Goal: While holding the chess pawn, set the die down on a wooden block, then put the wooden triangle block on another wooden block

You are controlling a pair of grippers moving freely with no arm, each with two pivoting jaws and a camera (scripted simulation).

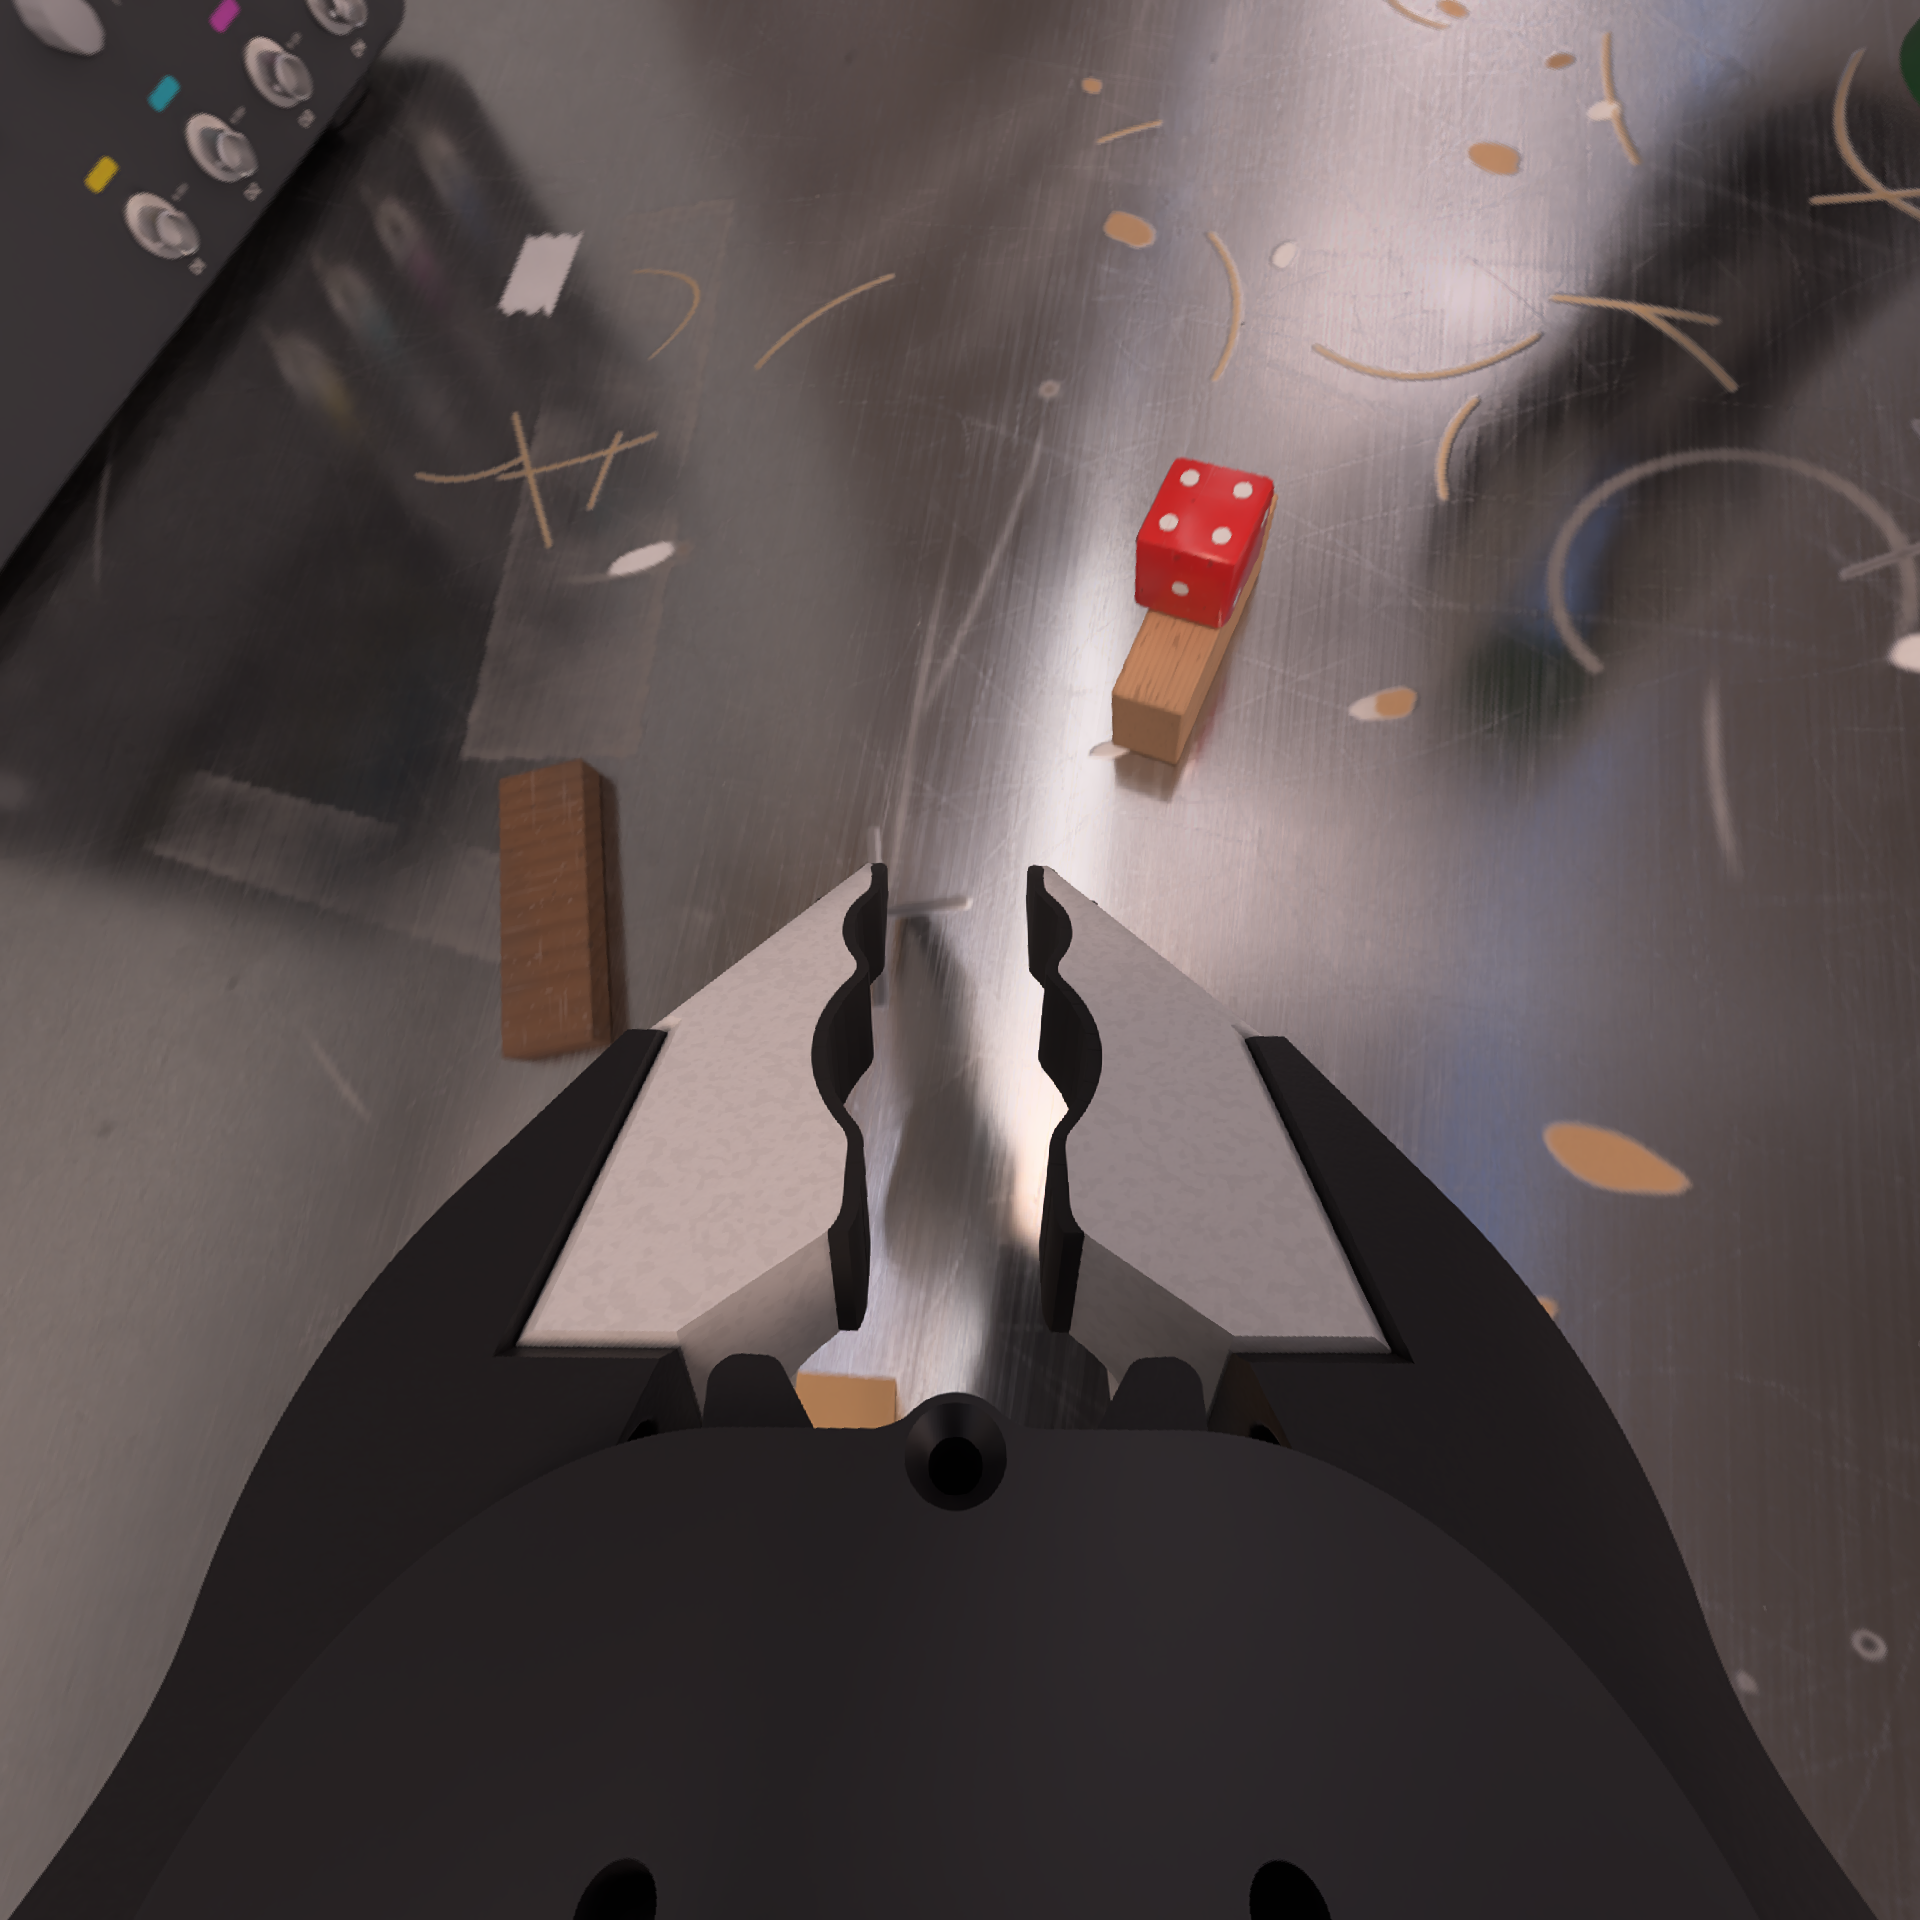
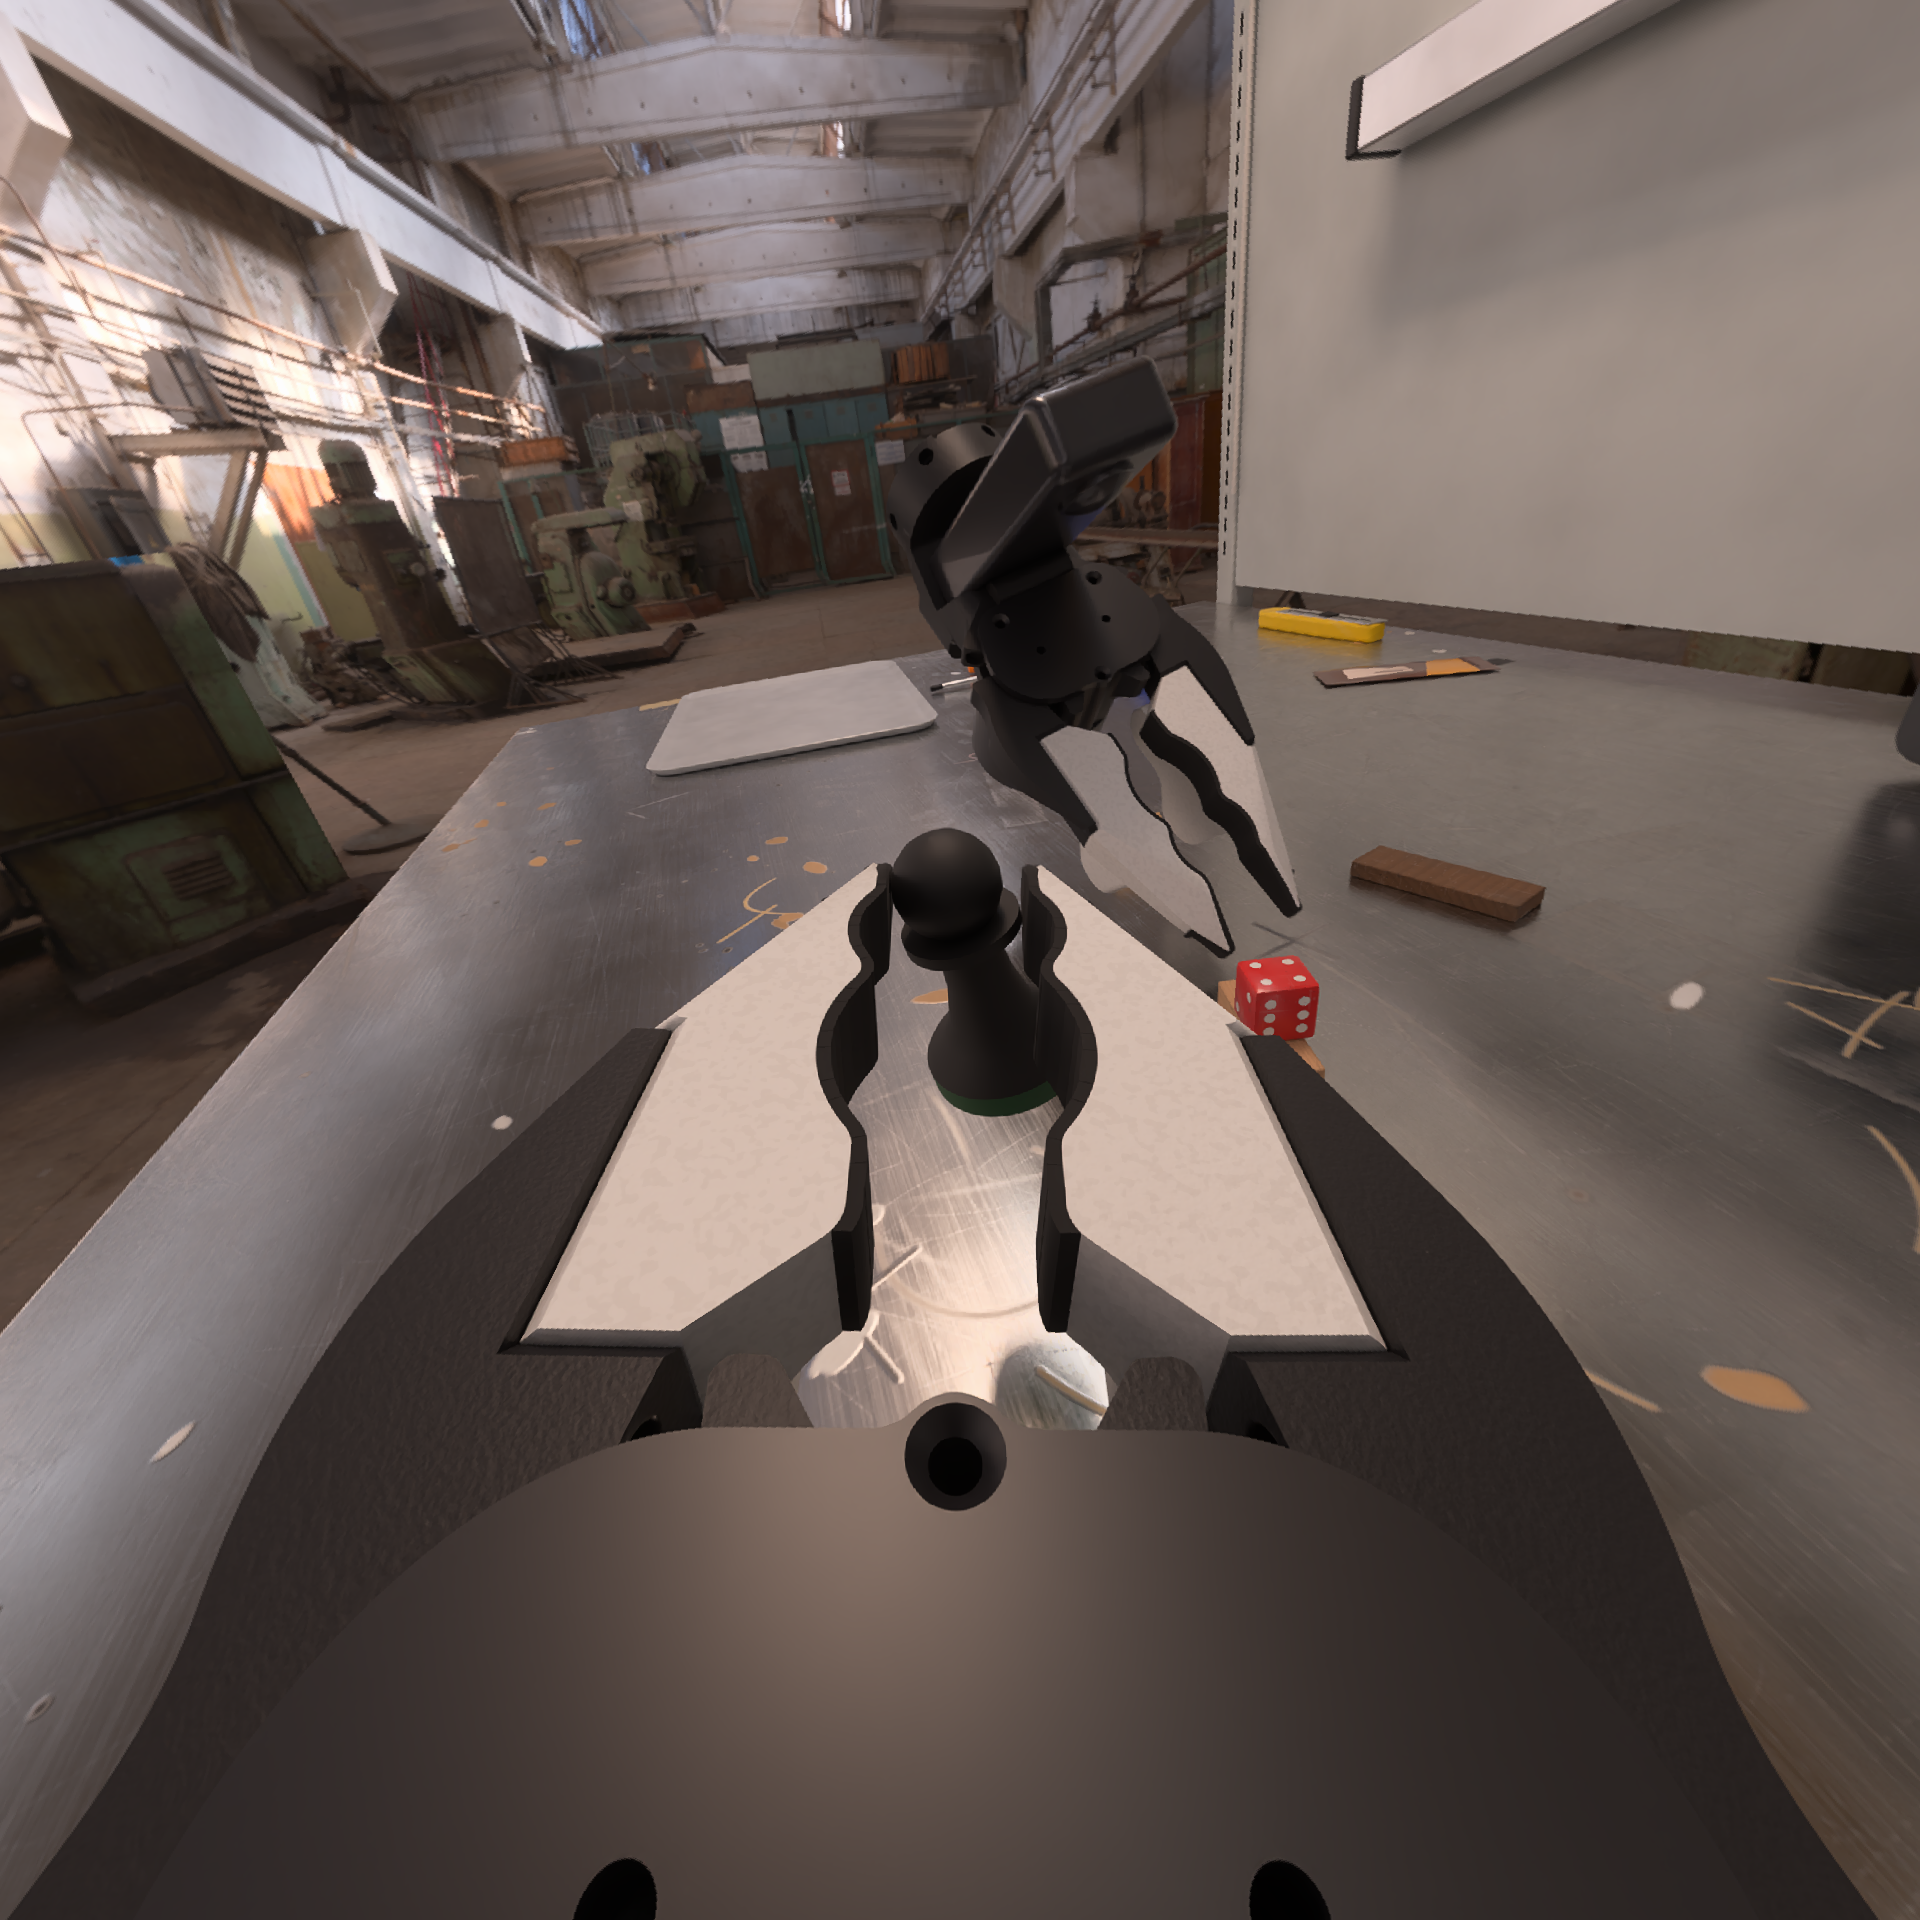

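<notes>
Pinching the black pawn [image 2: 961, 971] upright, your right gripper [image 2: 958, 894] hangs low over the metal table [image 2: 582, 904]. Your left gripper [image 1: 956, 883] hovers spread and empty above the red die [image 1: 1200, 540], which sits on a light wooden block [image 1: 1158, 686]; a darker block [image 1: 551, 909] lies apart.

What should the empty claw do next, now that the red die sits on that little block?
Probably turn to find the triangle block, which neither view clearly shows. The die already rests on a light wooden block, the left gripper is open and empty, and the right gripper holds the pawn. The dark wooden block lies free.
</notes>
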